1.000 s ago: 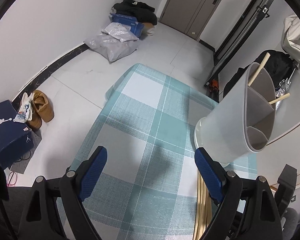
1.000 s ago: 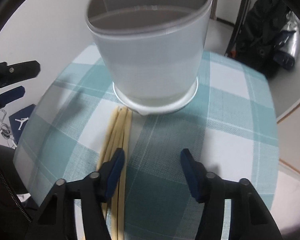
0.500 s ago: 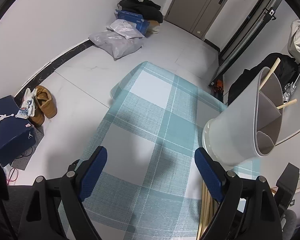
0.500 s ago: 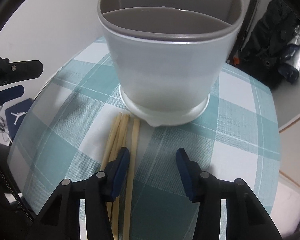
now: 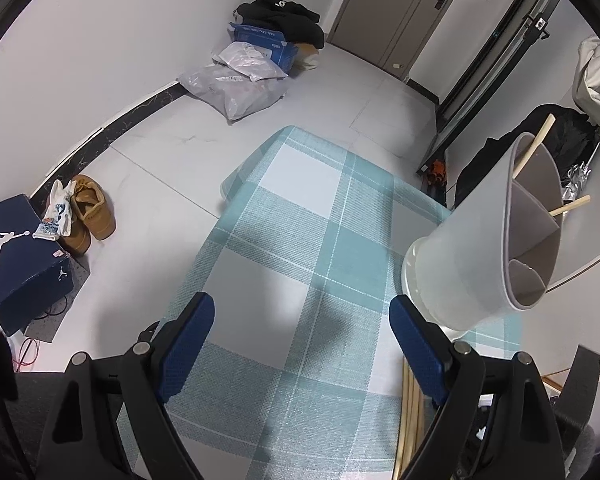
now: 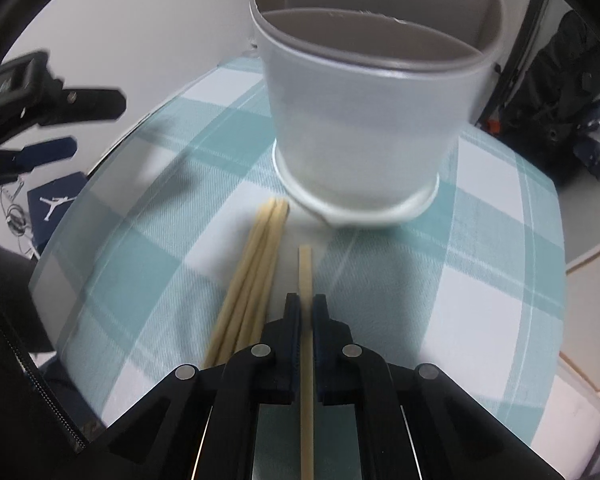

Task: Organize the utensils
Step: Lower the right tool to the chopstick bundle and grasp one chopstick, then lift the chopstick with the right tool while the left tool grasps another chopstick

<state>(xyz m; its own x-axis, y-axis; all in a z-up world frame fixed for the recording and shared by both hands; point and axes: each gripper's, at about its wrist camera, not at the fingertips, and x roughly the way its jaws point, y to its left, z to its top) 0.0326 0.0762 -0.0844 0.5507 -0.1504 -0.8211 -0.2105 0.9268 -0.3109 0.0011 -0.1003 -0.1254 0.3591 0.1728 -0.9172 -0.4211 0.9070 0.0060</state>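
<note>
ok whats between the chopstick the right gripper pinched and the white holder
Only bare checked tablecloth, seen in the right wrist view. The held chopstick in the right gripper stops short of the holder.

White walls curve round the upper left of the frame, and a dark baseboard runs along their foot. Pale floor tiles spread across the middle, glossy under even light. A grey door stands shut at upper centre, with a dark-framed sliding door to its right. Plastic bags and a blue box heap against the far wall (black clothing piled on top). At left sit a navy shoebox and tan shoes. The worktop, lower centre, wears a teal checked cloth.
</note>
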